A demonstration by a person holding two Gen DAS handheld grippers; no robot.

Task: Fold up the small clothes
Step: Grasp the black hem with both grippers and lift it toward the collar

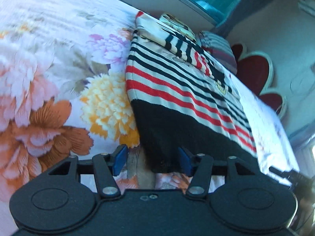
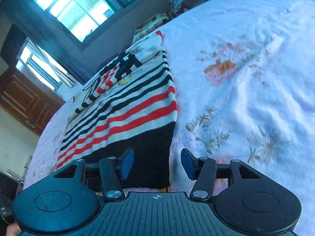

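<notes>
On the bed (image 2: 246, 63), spread with a flowered blanket, a small striped sweater (image 1: 177, 90) lies flat, folded into a long narrow strip. Its black hem faces both cameras at 6 o'clock; the collar end lies at 12. The long axis runs hem to collar, straight away from the hands.

The left hand-held gripper (image 1: 153, 160) stands spread, the hem's left corner between its jaws, not pinched. The right hand-held gripper (image 2: 157, 163) is spread too, over the hem's right corner; its pads press nothing, though motion blur makes contact hard to judge.

The step in hand looks like taking both hem corners to carry the hem toward 12 o'clock. To do it well, bite every layer at each corner, close both sides evenly, lift together, and lay the hem square on the collar end so the side edges stay in line.
</notes>
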